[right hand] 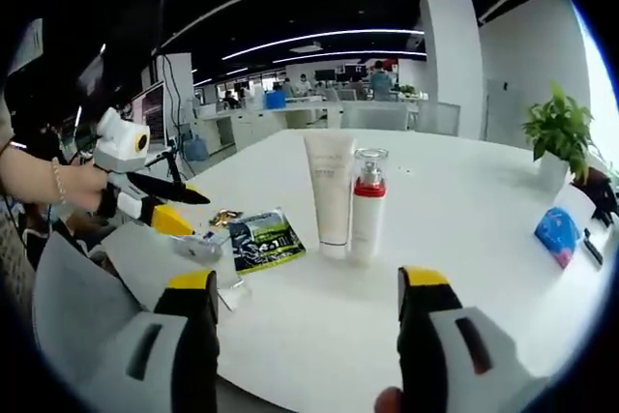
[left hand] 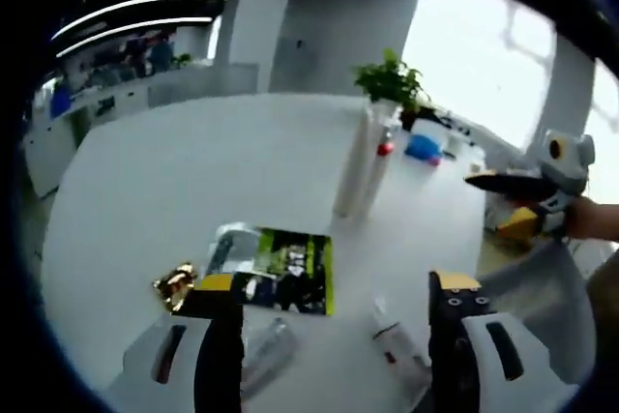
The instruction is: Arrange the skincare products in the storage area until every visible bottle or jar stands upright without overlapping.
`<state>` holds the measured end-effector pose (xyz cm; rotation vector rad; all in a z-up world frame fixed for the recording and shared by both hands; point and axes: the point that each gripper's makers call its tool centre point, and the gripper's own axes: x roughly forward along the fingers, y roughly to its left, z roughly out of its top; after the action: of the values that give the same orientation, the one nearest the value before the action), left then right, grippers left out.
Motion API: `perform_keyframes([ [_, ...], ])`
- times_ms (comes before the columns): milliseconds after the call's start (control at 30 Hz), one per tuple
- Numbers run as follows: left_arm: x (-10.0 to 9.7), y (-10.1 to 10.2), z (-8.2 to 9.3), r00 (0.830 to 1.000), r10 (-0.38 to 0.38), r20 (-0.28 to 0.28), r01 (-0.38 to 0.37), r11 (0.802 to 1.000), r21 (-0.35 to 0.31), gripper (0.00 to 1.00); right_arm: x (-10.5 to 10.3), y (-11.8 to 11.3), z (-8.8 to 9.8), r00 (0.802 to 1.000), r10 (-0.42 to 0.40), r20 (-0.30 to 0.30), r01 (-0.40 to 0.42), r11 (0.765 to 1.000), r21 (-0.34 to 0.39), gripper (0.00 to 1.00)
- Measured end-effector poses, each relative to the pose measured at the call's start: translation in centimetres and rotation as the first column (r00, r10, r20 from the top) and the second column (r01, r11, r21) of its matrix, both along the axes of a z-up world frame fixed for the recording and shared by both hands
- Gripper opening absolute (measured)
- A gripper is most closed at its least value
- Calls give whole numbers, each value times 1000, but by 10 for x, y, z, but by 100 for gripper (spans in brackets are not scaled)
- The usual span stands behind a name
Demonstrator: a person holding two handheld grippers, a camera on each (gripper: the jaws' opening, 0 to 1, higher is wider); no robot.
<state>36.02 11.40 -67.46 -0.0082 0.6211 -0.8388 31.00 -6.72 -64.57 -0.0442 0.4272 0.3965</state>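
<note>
Black fingers [right hand: 199,355] with yellow tips, white housings.

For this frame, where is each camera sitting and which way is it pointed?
Left gripper view: rides the left claw, aimed across the white table over a green sachet toward a potted plant; its own open jaws rise below, and the right claw, held in a hand, enters from the right.
Right gripper view: rides the right claw, facing the white tube and red-collared bottle, both upright; the left claw and a forearm show at left.
Shared: table, tube, bottle, sachet, plant.
</note>
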Motion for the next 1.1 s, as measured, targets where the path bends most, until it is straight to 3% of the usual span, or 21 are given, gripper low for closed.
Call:
perform_keyframes([
  [633, -51, 66, 21, 978, 208, 2, -208, 977, -47, 90, -15, 11, 4, 999, 49, 3, -49, 999, -11, 81],
  [1100, -73, 93, 26, 954, 299, 16, -297, 952, -69, 97, -24, 17, 0, 998, 69, -10, -69, 998, -13, 84],
])
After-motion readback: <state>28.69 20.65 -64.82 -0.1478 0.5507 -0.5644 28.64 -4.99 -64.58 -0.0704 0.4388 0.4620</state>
